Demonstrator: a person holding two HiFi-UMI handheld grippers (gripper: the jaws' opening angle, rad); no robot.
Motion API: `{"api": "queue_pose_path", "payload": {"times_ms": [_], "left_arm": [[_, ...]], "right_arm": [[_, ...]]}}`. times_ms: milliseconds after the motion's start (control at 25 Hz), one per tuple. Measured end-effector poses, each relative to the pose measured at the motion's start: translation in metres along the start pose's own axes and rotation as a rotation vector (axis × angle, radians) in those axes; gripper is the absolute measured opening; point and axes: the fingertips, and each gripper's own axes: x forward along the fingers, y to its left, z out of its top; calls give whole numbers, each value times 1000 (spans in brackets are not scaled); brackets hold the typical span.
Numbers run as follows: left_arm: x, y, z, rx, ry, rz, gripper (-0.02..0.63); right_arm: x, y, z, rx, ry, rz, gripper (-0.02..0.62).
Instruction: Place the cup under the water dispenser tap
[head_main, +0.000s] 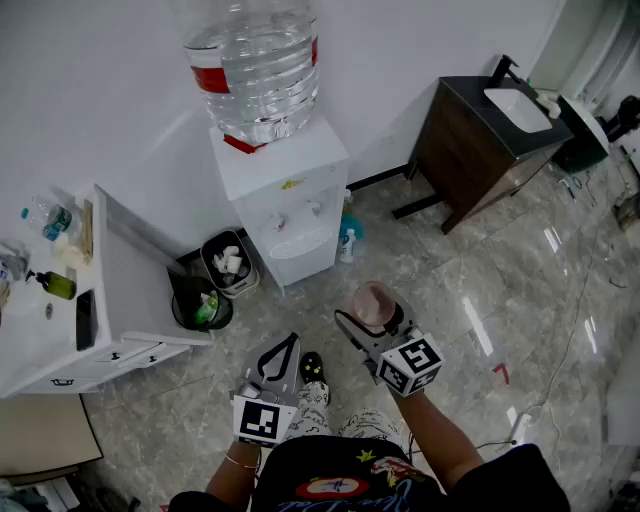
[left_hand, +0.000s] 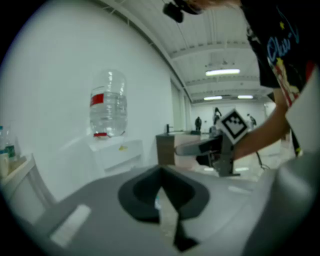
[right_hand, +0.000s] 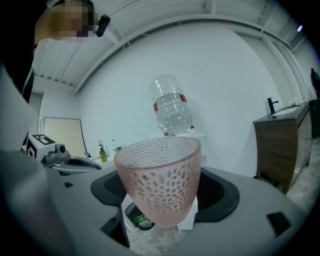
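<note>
At the left, a white cabinet (head_main: 130, 290) is standing against the wall, with two waste bins (head_main: 215, 285) just beside it. The left gripper (head_main: 288, 345) is hovering near the person, its jaws pressed together on nothing. Beyond it, the water dispenser (head_main: 290, 190) is standing against the far wall. The right gripper (head_main: 372, 316) is clamping a pink dimpled cup (head_main: 375, 298) upright, well apart from the dispenser's taps (head_main: 313, 207). A dark wooden vanity (head_main: 470, 150) is standing at the far right.

There is one cup (head_main: 375, 303), one water dispenser (head_main: 290, 190) with two taps (head_main: 279, 222) and one big bottle (head_main: 255, 60), two bins (head_main: 209, 268), one dark cabinet (head_main: 470, 150), and two grippers: left gripper (head_main: 288, 345), right gripper (head_main: 366, 318).
</note>
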Motion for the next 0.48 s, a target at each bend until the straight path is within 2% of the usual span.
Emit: {"api": "queue_pose_path", "payload": {"times_ms": [120,240,360,480], "left_arm": [[61,40,-30,13,14,-23,-3],[95,72,-77,48,95,29,-3],[119,90,-108,-50,120,106,-3],[143,106,-132,-172,108,137,-3]], "right_arm": [[79,-61,-18,-50,16,-35,360],[144,-104,-51,-7,19,-60,360],[190,-143,-94,-14,45,-97,360],[243,-181,-137,-53,70,-138,360]]}}
